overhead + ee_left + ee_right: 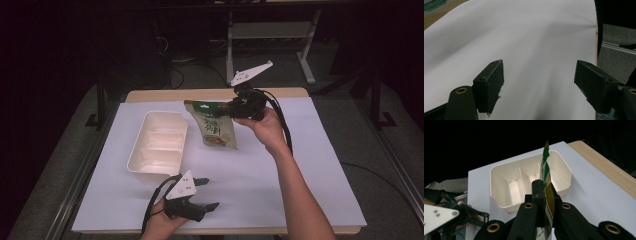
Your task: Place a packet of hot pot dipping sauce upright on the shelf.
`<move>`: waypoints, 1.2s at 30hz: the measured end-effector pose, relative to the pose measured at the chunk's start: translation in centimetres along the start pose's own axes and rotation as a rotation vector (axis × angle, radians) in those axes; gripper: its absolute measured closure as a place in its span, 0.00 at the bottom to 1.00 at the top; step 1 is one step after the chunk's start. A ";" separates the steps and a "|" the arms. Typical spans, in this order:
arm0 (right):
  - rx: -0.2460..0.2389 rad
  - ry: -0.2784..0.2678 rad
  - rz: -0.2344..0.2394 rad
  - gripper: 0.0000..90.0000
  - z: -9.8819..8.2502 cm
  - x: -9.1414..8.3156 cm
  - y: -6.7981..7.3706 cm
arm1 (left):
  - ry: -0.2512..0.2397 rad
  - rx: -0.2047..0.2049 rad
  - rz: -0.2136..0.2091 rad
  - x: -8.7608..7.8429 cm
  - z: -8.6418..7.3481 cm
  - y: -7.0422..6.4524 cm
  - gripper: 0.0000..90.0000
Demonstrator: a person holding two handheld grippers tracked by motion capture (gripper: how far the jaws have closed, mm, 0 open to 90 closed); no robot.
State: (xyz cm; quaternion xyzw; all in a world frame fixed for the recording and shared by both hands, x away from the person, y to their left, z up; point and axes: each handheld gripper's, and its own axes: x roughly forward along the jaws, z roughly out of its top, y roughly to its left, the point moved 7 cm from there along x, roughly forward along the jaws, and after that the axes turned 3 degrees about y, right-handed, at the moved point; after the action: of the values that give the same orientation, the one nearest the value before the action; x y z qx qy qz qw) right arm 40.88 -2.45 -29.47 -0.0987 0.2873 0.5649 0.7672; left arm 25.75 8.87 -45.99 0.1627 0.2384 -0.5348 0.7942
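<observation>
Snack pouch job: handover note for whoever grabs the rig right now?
Right gripper: shut on the top edge of the snack pouch, which hangs in the air just right of the tray.
Left gripper: open, holding nothing, low over the white mat near the front edge.
Divided tray: on the mat, left of centre, three compartments, all bare.
Done: pouch picked up and lifted.
Left, as I read it: carry the pouch over the tray, lower it into a compartment, release. The pouch looks wider than one compartment, so expect it to sit tilted or across the dividers.
</observation>
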 end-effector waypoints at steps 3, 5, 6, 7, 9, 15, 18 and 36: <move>-0.010 0.005 0.002 1.00 0.5 0.7 0.1 | 0.001 0.002 0.002 0.0 -0.1 0.0 0.26; -0.016 0.007 0.004 1.00 0.8 1.1 0.3 | -0.004 -0.009 0.008 0.0 -0.2 0.2 0.25; -0.016 0.007 0.004 1.00 0.8 1.1 0.3 | -0.004 -0.009 0.008 0.0 -0.2 0.2 0.25; -0.017 0.002 0.010 1.00 1.2 1.4 0.4 | -0.004 -0.009 0.009 0.0 -0.2 0.3 0.25; -0.014 0.002 0.015 1.00 1.5 1.7 0.5 | -0.005 -0.012 0.007 -0.1 -0.3 0.3 0.25; -0.029 -0.009 0.021 1.00 2.5 2.9 0.8 | -0.007 -0.004 0.011 -0.1 -0.4 0.5 0.25; -0.033 -0.014 0.024 1.00 3.0 3.3 0.9 | -0.009 -0.012 0.013 -0.1 -0.5 0.5 0.25; -0.068 -0.017 0.071 1.00 6.6 8.0 1.8 | 0.001 0.004 -0.010 0.3 -0.8 0.1 0.25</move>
State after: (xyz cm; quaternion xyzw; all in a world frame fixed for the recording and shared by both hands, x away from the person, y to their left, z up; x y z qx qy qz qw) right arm 43.01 7.81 -28.17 -0.1098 0.2649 0.6021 0.7451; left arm 25.83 9.04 -46.82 0.1634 0.2385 -0.5389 0.7912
